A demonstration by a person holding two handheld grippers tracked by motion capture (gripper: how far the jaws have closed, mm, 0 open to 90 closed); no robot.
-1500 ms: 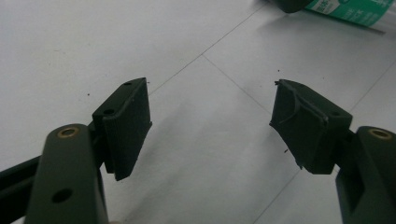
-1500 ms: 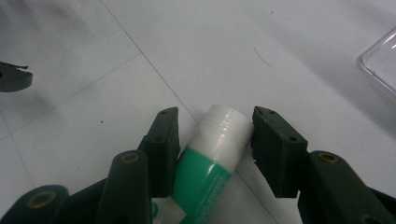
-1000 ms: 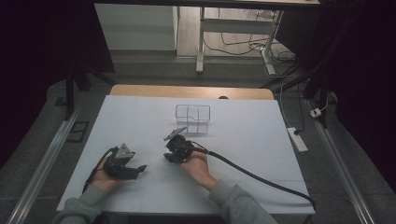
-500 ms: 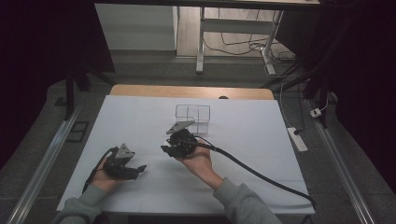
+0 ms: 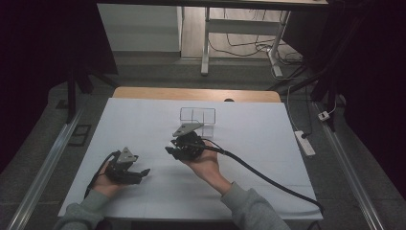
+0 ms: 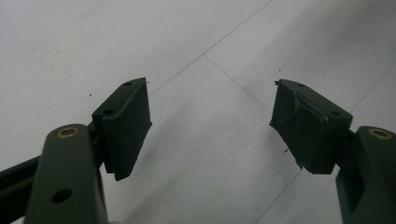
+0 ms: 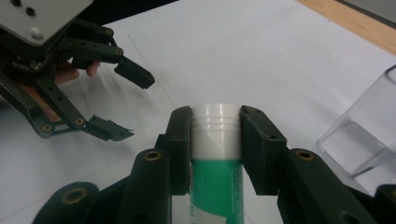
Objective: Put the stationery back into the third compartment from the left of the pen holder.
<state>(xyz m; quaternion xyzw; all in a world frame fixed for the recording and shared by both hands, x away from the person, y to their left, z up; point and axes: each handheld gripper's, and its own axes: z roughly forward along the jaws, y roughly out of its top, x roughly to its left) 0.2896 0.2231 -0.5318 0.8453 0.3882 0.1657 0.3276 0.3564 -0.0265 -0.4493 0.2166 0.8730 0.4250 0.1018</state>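
Both right gripper (image 7: 215, 140) jaws pinch a glue stick (image 7: 215, 154) near the clear box (image 7: 364, 135); left gripper (image 6: 210, 126) jaws spread.

There were two grippers: the left gripper (image 5: 139, 173) at the lower left of the high view, the right gripper (image 5: 171, 150) near the centre. One glue stick (image 7: 215, 158) sat low in the right gripper view's middle. One clear box (image 5: 197, 116) stood above centre. One power strip (image 5: 305, 143) lay at the right.

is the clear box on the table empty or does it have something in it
Empty, as far as shows: through the clear box only the white table is visible. The glue stick sits in the right gripper.
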